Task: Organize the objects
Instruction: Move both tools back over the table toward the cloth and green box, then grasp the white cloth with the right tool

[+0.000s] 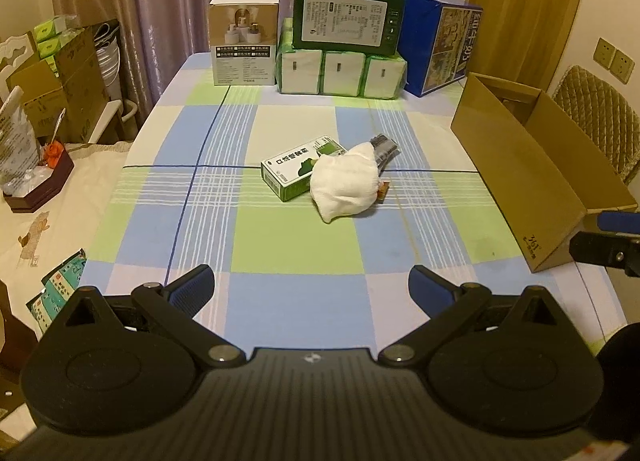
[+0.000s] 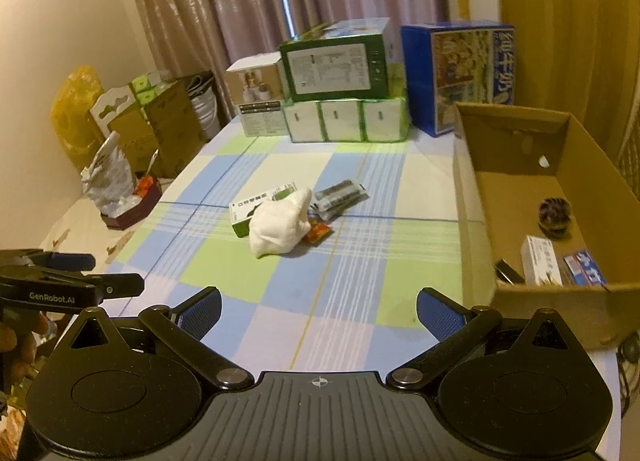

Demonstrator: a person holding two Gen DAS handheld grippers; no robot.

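Inside the cardboard box (image 2: 532,189), only the right wrist view shows contents—a small white carton (image 2: 541,266)—while both the left gripper (image 1: 311,291) and right gripper (image 2: 318,315) gape empty.

The table (image 1: 304,245) is wearing a woven cotton-looking cloth, matt and smooth, checked in green, blue and cream. The white cloth bundle (image 1: 346,183) is showing a soft, coarse weave, like gauze. Beside it the green medicine box (image 1: 294,171) is looking like printed card with a faint sheen, and the grey packet (image 2: 340,197) is glinting like foil or plastic film. The open cardboard box (image 2: 520,189) is showing plain brown corrugated card, dull and slightly rough. The left gripper (image 1: 312,293) is showing hard matt black plastic with ribbed housing, bright metal pivot pins and blue fingers (image 1: 194,289) with a finely textured, rubbery face. The curtain (image 2: 224,1) is giving off a satiny shimmer.
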